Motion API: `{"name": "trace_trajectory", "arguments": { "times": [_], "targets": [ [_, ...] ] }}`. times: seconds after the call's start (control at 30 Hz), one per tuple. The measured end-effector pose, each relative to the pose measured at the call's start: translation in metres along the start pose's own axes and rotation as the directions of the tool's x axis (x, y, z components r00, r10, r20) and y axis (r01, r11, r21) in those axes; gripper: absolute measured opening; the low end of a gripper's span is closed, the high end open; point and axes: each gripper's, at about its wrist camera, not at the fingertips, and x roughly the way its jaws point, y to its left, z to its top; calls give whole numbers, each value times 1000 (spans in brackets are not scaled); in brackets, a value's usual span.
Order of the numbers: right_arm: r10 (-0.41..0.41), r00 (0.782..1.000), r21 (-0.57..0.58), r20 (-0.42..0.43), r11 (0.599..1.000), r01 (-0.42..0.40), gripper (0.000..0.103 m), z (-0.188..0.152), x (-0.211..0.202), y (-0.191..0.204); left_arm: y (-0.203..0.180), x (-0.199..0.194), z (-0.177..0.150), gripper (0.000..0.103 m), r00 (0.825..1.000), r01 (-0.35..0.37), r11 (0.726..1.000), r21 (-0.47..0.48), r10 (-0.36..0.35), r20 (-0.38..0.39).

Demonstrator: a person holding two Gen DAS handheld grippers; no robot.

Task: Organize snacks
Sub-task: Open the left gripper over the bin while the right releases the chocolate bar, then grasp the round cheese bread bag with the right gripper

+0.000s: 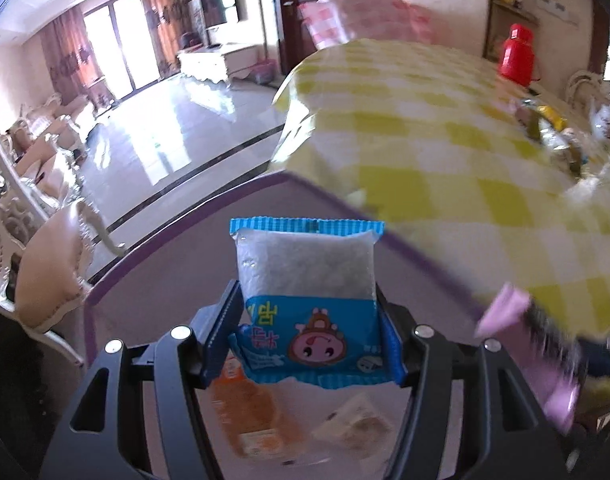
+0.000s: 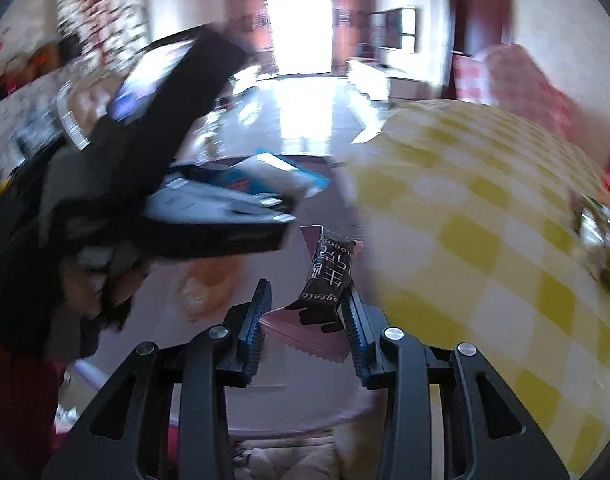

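Where the yellow checked tablecloth [image 1: 445,128] fills the right side, a purple-edged tray [image 1: 153,272] sits lower left with an orange packet [image 1: 251,416] and a pale packet [image 1: 357,426], both blurred. Far right, a red flask [image 1: 519,50]; the wrappers near it are unreadable. The left gripper [image 1: 305,328] clamps a blue snack pack [image 1: 309,300] between both pads over the tray. The right gripper [image 2: 305,320], partly open, pinches a pink-ended dark bar [image 2: 327,276] leaning on its right pad.

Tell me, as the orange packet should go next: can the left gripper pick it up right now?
Probably not: the left gripper is shut on the blue packet, so its jaws are full. The orange packet itself lies uncovered right beneath it.
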Motion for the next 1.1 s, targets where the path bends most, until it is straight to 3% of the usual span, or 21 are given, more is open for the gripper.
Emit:
{"name": "trace_trajectory", "arguments": {
  "times": [0.07,0.1,0.17,0.27,0.4,0.57,0.67,0.73,0.8,0.83,0.97,1.1],
  "targets": [
    [17,1000,-22,13,1000,-16,40,-2,-2,8,9,1,0,71,999,-43,999,-22,43,-15],
    [30,999,-27,17,999,-29,40,-2,-4,8,18,-2,1,81,996,-84,995,-55,84,-8],
    [23,999,-6,40,1000,-23,42,-2,-10,-2,25,-8,3,83,994,-108,990,-90,109,6],
    [-33,997,73,76,997,27,46,-3,-25,-34,27,-22,6,92,992,-106,985,-135,114,52],
    [-125,987,251,98,963,97,54,-14,-50,-100,0,-40,9,98,988,-50,993,-111,66,139],
    [-289,953,480,88,851,214,61,-51,-93,-192,-74,-52,20,99,981,138,990,-10,-135,137],
    [-370,928,586,33,760,282,64,-79,-114,-239,-121,-51,31,100,960,262,964,36,-264,96],
    [-399,917,663,2,687,297,64,-102,-127,-271,-162,-48,44,100,934,350,935,55,-353,56],
    [-429,903,723,-34,613,319,67,-122,-139,-298,-197,-41,58,100,915,397,916,61,-400,43],
    [-440,897,741,-50,586,329,68,-132,-143,-309,-211,-36,61,100,916,397,916,58,-399,46],
    [-461,883,810,-83,485,329,73,-147,-148,-355,-259,-6,91,100,905,423,906,-14,-422,42],
    [-464,881,856,-94,414,309,74,-147,-143,-401,-261,30,130,100,888,458,856,-242,-451,87]
  ]
}}
